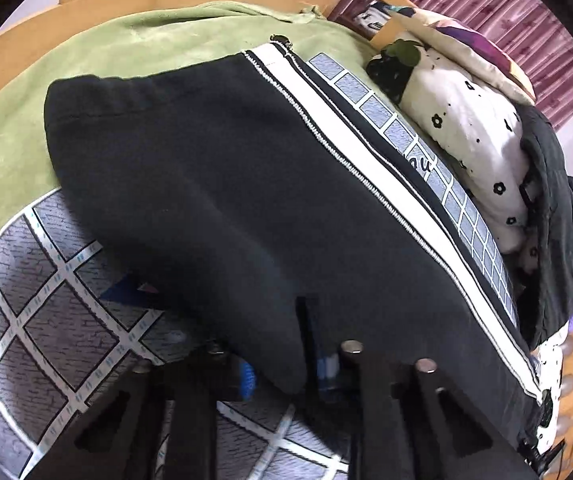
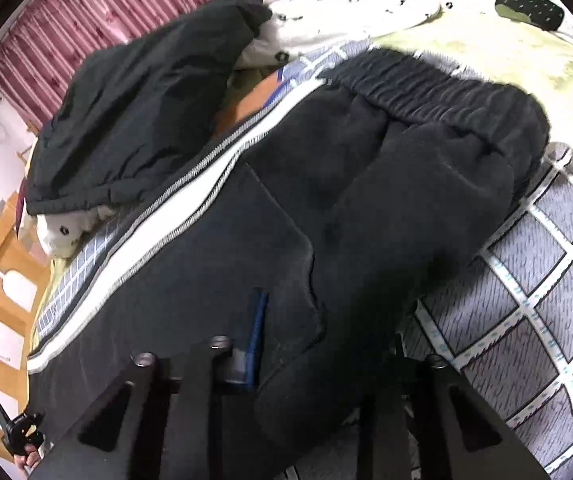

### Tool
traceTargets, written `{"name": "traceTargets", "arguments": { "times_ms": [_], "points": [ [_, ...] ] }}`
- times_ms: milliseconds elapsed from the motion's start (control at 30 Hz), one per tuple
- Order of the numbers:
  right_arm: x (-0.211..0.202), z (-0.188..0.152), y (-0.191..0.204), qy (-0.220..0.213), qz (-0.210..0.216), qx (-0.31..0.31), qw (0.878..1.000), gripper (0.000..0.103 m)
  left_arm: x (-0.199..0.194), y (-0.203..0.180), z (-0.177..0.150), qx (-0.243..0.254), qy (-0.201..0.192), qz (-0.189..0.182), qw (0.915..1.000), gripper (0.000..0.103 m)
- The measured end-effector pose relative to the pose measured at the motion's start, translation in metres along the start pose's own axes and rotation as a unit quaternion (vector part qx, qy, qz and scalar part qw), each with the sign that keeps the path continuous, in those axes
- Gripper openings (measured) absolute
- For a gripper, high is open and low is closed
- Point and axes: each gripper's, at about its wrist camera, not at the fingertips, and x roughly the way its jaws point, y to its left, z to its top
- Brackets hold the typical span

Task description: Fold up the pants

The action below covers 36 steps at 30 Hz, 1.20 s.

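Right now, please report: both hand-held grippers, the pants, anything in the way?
Left hand-held gripper open at pants edge. Right hand-held gripper open over the pants. Black jacket lies beside the white stripe.

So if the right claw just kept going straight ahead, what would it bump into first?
Probably the black pants: the right claw already sits over their fabric, pointing toward the elastic waistband. Depth is hard to judge through the fisheye.

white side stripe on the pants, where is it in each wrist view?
Left wrist: white side stripe runs diagonally from upper centre to lower right, along the right edge of the pants.
Right wrist: it runs diagonally from lower left to upper centre.
Shared landmark: grey checked bedsheet.
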Motion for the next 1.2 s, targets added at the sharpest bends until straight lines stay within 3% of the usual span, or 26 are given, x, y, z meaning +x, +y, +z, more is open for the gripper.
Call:
{"name": "traceTargets", "arguments": {
  "times_ms": [167, 300, 467, 600, 667, 700, 767, 800, 833, 1000, 1100, 1133, 1200],
  "points": [
    [-0.048, 0.021, 0.016, -0.035, 0.033, -0.023, 0.999, 0.017, -0.06, -0.029, 0.005, 0.044, -0.035, -0.032, 0.9979, 0.011],
    [-0.114, 0.02, 0.023, -0.061, 0.033, -0.085, 0.994, 0.016, -0.107, -0.028, -0.021, 0.087, -0.046, -0.039, 0.9944, 0.011],
    [-0.158, -0.018, -0.023, -0.01, 0.017, -0.108, 0.994, 0.017, -0.118, 0.01, -0.094, 0.123, -0.004, -0.036, 0.9918, 0.011],
    [-0.146, -0.054, -0.056, 0.031, -0.001, -0.091, 0.995, 0.02, -0.096, 0.026, -0.133, 0.156, -0.006, 0.017, 0.9875, 0.013],
    [-0.136, -0.069, -0.072, 0.045, -0.019, -0.067, 0.997, 0.032, -0.09, 0.033, -0.136, 0.144, -0.008, 0.022, 0.9893, 0.016],
    [-0.135, -0.074, -0.077, 0.05, -0.02, -0.059, 0.997, 0.036, -0.09, 0.033, -0.135, 0.134, -0.005, 0.022, 0.9908, 0.023],
    [-0.145, -0.081, -0.089, 0.055, -0.013, -0.05, 0.997, 0.051, -0.096, 0.032, -0.133, 0.124, 0.013, 0.021, 0.992, 0.047],
    [-0.154, -0.082, -0.095, 0.043, -0.015, -0.048, 0.998, 0.057, -0.099, 0.031, -0.135, 0.128, 0.017, 0.02, 0.9914, 0.071],
    [-0.162, -0.083, -0.101, 0.031, -0.017, -0.044, 0.998, 0.068, -0.103, 0.031, -0.138, 0.135, 0.015, 0.023, 0.9904, 0.079],
    [-0.168, -0.065, -0.123, -0.009, 0.022, 0.008, 1.0, 0.075, -0.117, 0.034, -0.169, 0.148, -0.002, 0.036, 0.9883, 0.079],
    [-0.142, -0.048, -0.136, -0.018, 0.04, 0.08, 0.996, 0.09, -0.125, 0.039, -0.181, 0.128, -0.023, 0.03, 0.9911, 0.079],
    [-0.126, -0.043, -0.14, -0.001, 0.039, 0.108, 0.993, 0.089, -0.127, 0.04, -0.182, 0.123, -0.026, 0.027, 0.9917, 0.079],
    [-0.117, -0.035, -0.14, 0.003, 0.017, 0.118, 0.993, 0.067, -0.132, 0.044, -0.184, 0.106, -0.032, 0.017, 0.9937, 0.079]
  ]
}}
